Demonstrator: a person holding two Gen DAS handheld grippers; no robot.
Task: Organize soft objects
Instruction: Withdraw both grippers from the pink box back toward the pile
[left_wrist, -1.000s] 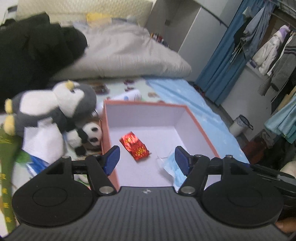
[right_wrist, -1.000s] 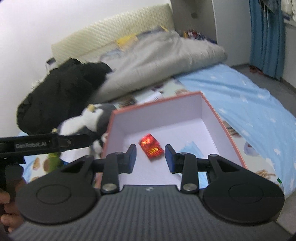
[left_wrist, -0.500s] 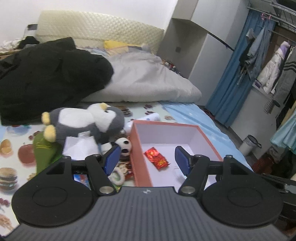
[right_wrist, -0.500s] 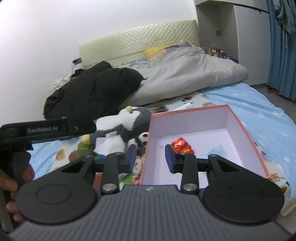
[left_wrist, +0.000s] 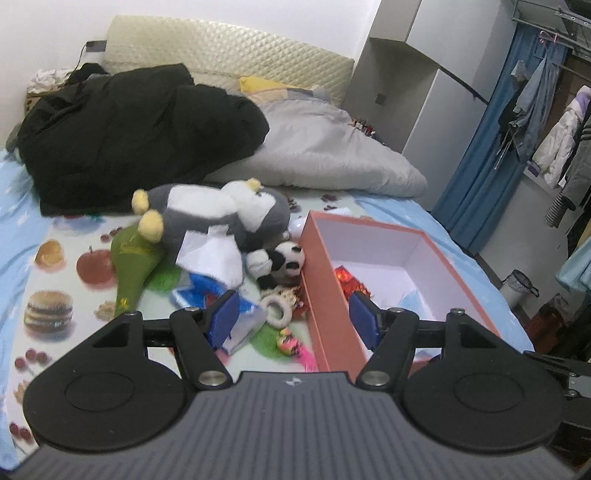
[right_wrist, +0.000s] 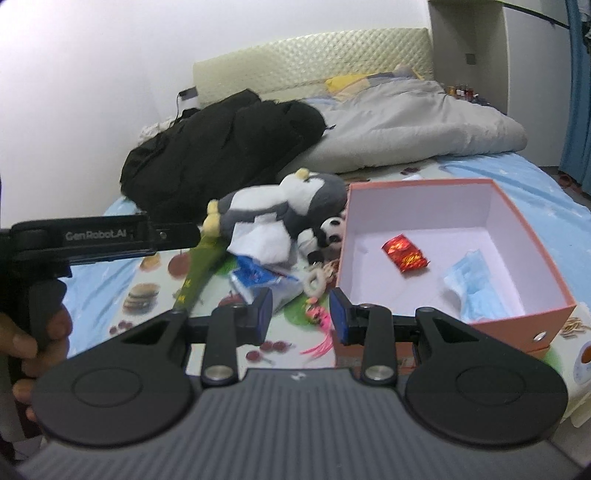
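Landmark was the salmon-pink cardboard box (right_wrist: 517, 325) on the bed, open top, white inside, straight rigid walls. Task items sat heaped just beside its left wall: a plush penguin (left_wrist: 221, 214), grey fuzzy body, white belly, yellow feet and beak, lying on its side at the far end of the pile; a small black-and-white plush panda (left_wrist: 282, 262) touching the box wall; a crumpled white cloth (left_wrist: 214, 258) draped against the penguin; a green felt-like paddle shape (left_wrist: 135, 262) further left; a blue-white crinkly plastic pack (right_wrist: 262, 280) and a pale ring (right_wrist: 314, 282) nearer the box's front corner; pink feathery bits (right_wrist: 317, 325) in front of that. Inside the box: a shiny red foil wrapper (right_wrist: 404, 254) mid-floor and a pleated light-blue face mask (right_wrist: 476, 288) toward the right front corner. Behind the box, a puffy black jacket (left_wrist: 129, 133) and a grey fleecy duvet (left_wrist: 325, 147). Left gripper (left_wrist: 293, 314) had its jaws set wide, empty, straddling the box's left wall in view, not touching. Right gripper (right_wrist: 301, 314) was roughly a third open, empty, hovering near the box's front left corner. A hand (right_wrist: 33, 343) held the left gripper's handle.
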